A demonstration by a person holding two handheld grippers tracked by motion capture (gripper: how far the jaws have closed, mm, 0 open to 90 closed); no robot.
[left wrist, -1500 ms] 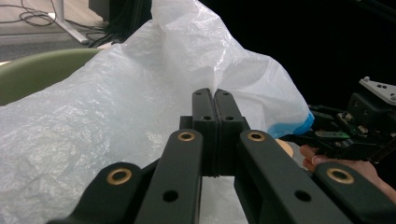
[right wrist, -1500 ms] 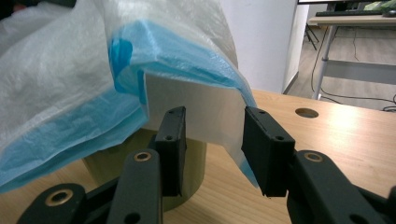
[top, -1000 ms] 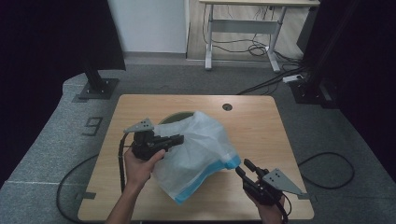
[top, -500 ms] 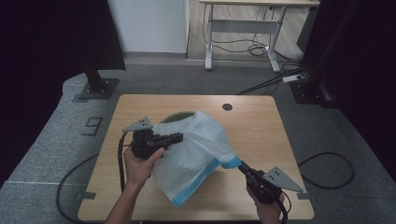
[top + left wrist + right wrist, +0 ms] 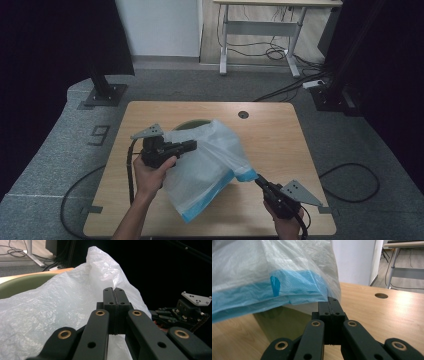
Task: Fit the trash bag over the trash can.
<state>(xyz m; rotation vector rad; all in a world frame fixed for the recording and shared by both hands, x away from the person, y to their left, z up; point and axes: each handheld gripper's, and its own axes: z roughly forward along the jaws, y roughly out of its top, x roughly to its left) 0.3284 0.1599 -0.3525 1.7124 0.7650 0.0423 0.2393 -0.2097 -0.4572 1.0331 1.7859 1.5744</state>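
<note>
A white translucent plastic bag (image 5: 210,160) with a blue hem is draped over a green bin (image 5: 192,123) on the wooden table (image 5: 280,135). My left gripper (image 5: 192,146) is shut on the bag's film at its left side. In the left gripper view the closed jaws (image 5: 115,291) pinch the bag (image 5: 50,310), with the bin's rim (image 5: 22,285) behind. My right gripper (image 5: 258,180) is shut on the bag's blue corner at the front right. In the right gripper view its jaws (image 5: 332,300) meet under the blue hem (image 5: 294,282), and the bin (image 5: 279,322) shows below the bag.
A round cable hole (image 5: 243,114) sits near the table's far edge. Bare wood lies to the right of the bag. On the floor are cables (image 5: 350,175), a black stand base (image 5: 102,95) at the left and a desk frame (image 5: 260,25) at the back.
My right gripper has moved forward and left to the bag's blue corner and shut on it. The corner is now drawn out toward the front right. The left gripper has held still.
</note>
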